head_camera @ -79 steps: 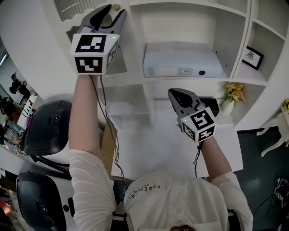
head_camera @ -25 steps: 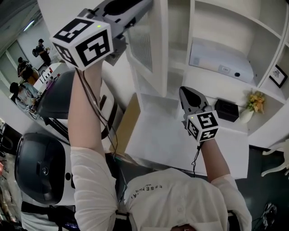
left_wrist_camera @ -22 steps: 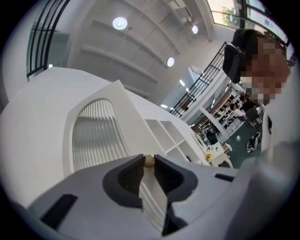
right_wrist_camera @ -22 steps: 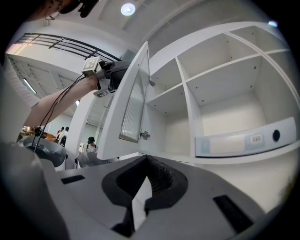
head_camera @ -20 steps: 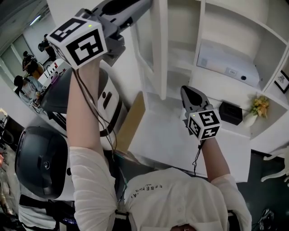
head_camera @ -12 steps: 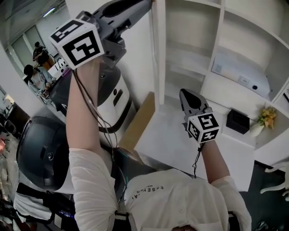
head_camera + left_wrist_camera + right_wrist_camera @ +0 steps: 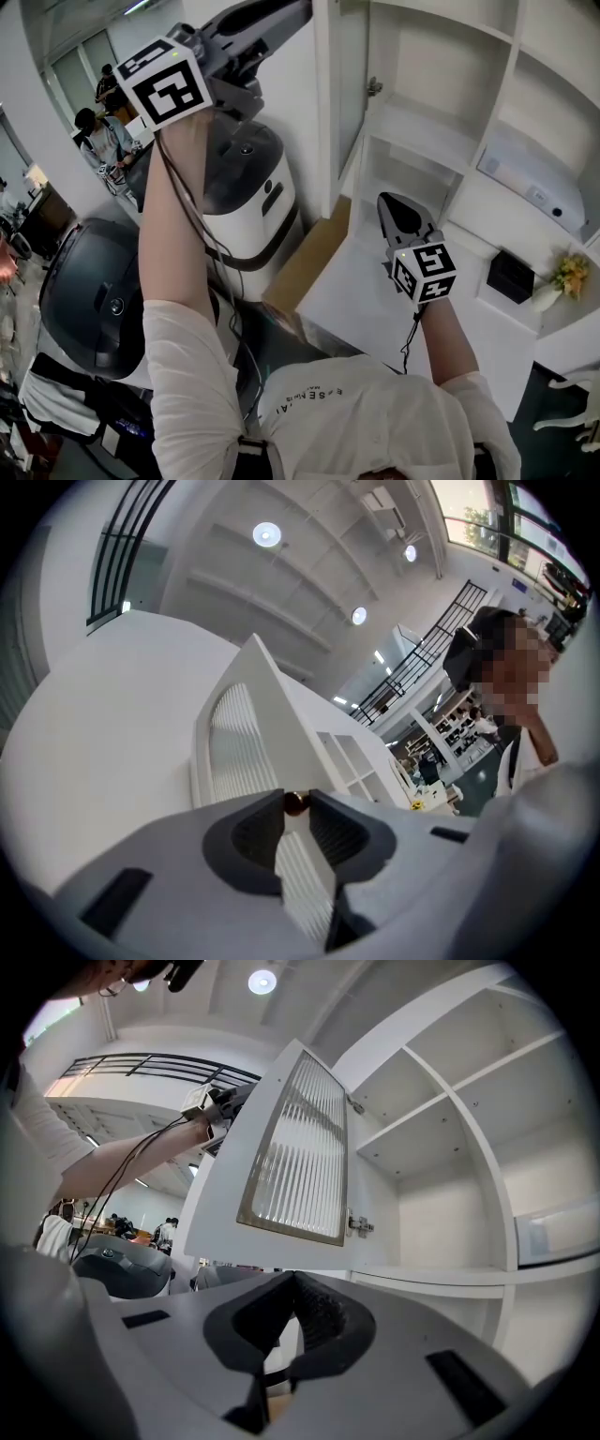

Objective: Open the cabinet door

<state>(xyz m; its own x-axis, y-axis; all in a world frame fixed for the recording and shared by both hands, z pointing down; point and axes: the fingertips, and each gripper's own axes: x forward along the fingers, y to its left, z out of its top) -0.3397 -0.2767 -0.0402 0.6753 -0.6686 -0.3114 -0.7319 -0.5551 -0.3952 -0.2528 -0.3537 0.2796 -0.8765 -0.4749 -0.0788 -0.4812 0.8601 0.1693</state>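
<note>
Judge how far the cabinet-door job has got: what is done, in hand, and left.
Done: the cabinet door stands swung well out, baring the shelves.
In hand: the left gripper pinches the door knob.
Left: probably only letting go; the right gripper hangs shut and empty.

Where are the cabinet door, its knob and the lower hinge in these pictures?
cabinet door [image 7: 300,1157]: right gripper view, on the ribbed glass panel.
knob [image 7: 295,802]: left gripper view, on its round brown head.
lower hinge [image 7: 359,1225]: right gripper view, on the metal piece by the door's lower corner.
</note>
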